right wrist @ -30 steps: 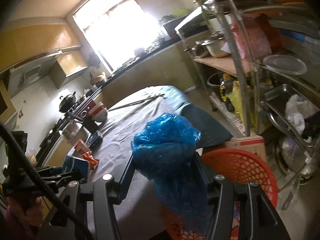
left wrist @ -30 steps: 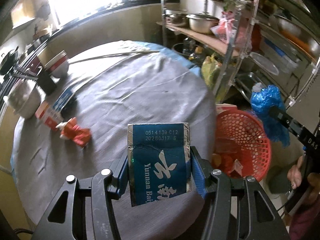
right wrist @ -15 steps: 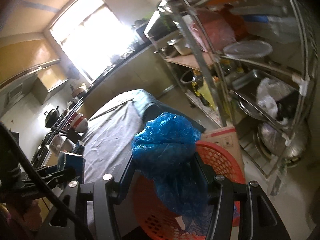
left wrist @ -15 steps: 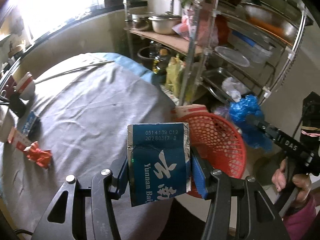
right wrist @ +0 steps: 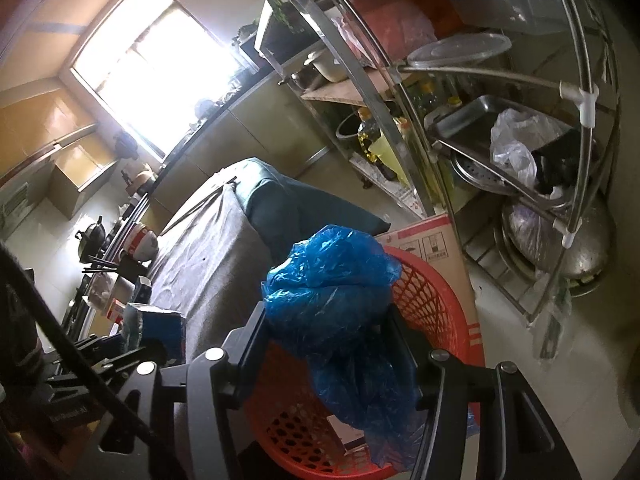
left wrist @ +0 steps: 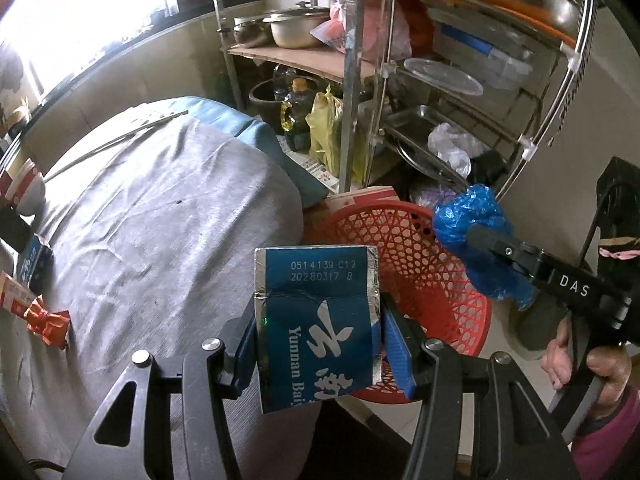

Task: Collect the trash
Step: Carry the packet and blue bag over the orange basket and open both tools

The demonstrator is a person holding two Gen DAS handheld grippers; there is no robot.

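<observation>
blue packet [left wrist: 316, 320]: clamped upright between the pads of the left gripper [left wrist: 316, 344], held above the near rim of the red basket [left wrist: 420, 264].
blue plastic bag [right wrist: 340, 320]: crumpled, pinched in the right gripper [right wrist: 332, 344], hanging over the basket's open mouth.
red basket: on the floor beside the surface [left wrist: 160, 220]; some scraps already lie inside.
progress: two pieces in hand and over the basket, not yet released.
left to do: a red wrapper [left wrist: 46, 320] and a small carton [left wrist: 14, 294] lie on the surface's far edge, well apart from both grippers.
</observation>
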